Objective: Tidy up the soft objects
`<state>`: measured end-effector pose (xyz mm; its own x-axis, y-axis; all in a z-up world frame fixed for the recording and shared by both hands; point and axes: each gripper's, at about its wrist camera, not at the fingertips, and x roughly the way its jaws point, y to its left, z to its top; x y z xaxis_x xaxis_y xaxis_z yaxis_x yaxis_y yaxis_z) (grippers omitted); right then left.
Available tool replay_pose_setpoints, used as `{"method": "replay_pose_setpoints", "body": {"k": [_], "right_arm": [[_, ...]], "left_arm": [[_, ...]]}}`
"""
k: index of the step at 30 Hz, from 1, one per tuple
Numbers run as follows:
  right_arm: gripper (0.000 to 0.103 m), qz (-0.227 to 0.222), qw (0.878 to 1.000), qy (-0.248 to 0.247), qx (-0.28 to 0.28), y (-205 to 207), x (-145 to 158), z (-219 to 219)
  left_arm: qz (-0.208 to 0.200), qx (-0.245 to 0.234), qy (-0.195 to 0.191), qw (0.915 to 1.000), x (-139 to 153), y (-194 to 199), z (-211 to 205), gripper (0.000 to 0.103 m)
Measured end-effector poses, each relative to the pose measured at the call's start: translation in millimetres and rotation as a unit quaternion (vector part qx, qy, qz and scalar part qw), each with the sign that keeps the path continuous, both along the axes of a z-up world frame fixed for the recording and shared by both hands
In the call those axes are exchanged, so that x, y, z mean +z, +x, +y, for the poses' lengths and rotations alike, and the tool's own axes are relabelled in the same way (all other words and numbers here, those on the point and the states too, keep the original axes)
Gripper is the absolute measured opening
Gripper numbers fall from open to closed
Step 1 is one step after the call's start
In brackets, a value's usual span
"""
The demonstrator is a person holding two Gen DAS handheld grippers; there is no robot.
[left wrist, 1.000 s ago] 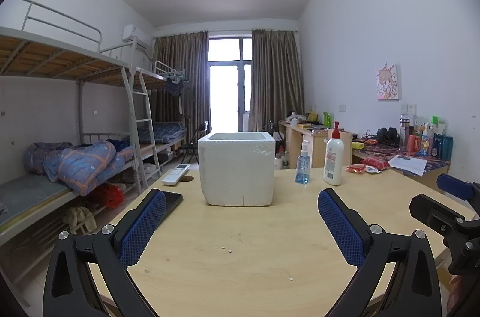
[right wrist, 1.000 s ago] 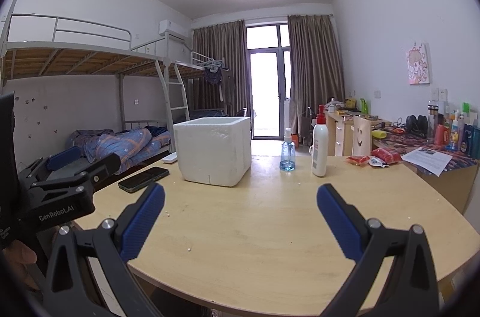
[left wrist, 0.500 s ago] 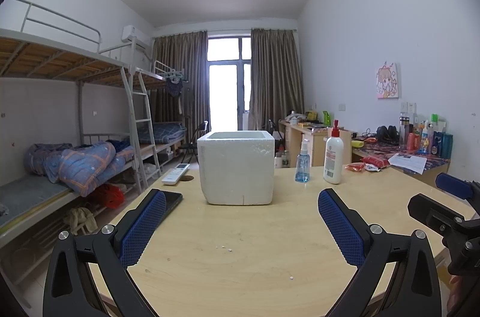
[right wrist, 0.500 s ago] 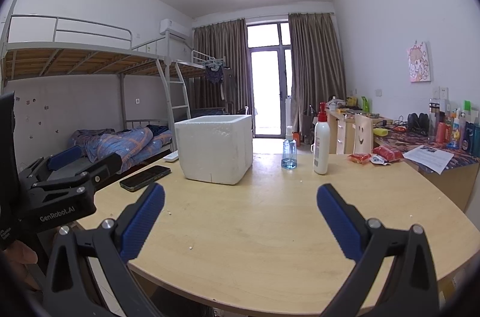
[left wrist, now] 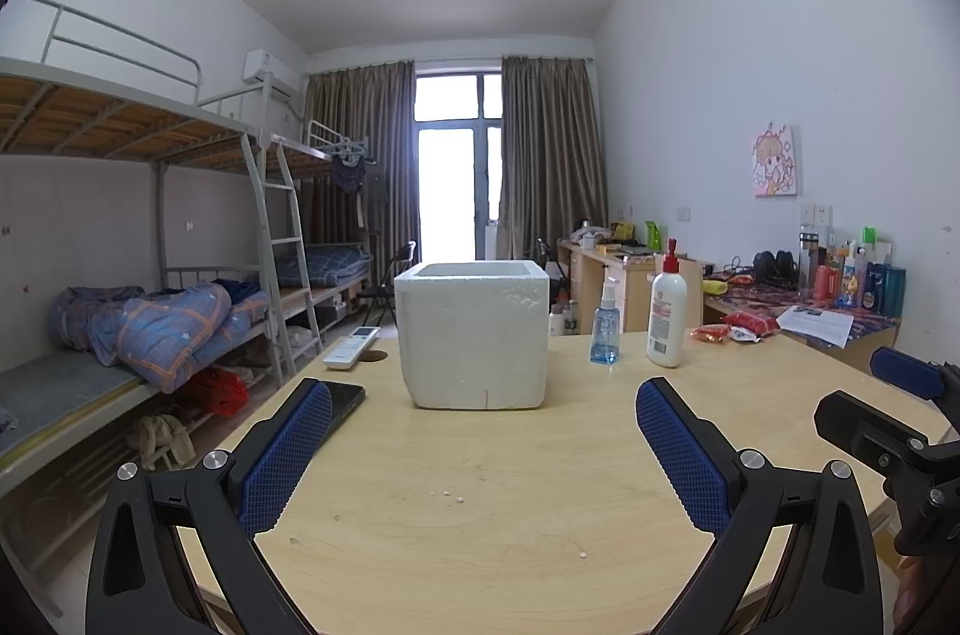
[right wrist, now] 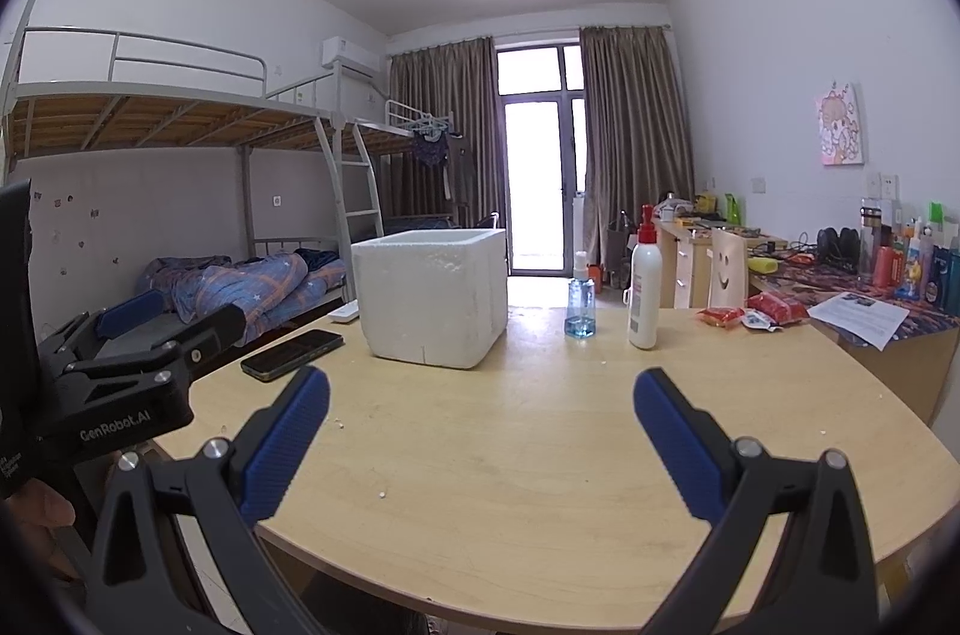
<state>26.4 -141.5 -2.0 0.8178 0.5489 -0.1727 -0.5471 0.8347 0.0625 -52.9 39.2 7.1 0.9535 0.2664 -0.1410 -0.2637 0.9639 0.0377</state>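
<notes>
A white foam box (left wrist: 474,335) stands open-topped on the round wooden table (left wrist: 480,503); it also shows in the right wrist view (right wrist: 432,296). Its inside is hidden. Red soft packets (left wrist: 735,326) lie at the table's far right, also seen from the right wrist (right wrist: 750,314). My left gripper (left wrist: 483,389) is open and empty, above the near table edge, well short of the box. My right gripper (right wrist: 480,380) is open and empty, to the right of the left one. Each gripper shows at the edge of the other's view.
A blue spray bottle (left wrist: 605,329) and a white pump bottle (left wrist: 666,317) stand right of the box. A black phone (right wrist: 292,353) and a white remote (left wrist: 352,347) lie to its left. Bunk beds line the left wall, a cluttered desk (left wrist: 828,299) the right.
Both views have shifted very slightly; the box sits a touch nearer in the right wrist view. Both grippers stay open and empty.
</notes>
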Motion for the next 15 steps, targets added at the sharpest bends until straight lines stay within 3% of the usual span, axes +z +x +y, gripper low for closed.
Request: {"method": "replay_pose_setpoints", "body": {"k": [15], "right_arm": [[0.103, 0.002, 1.0, -0.002, 0.0, 1.9, -2.2, -2.8]], "left_arm": [[0.0, -0.001, 0.002, 1.0, 0.8, 0.0, -0.3, 0.102]]}}
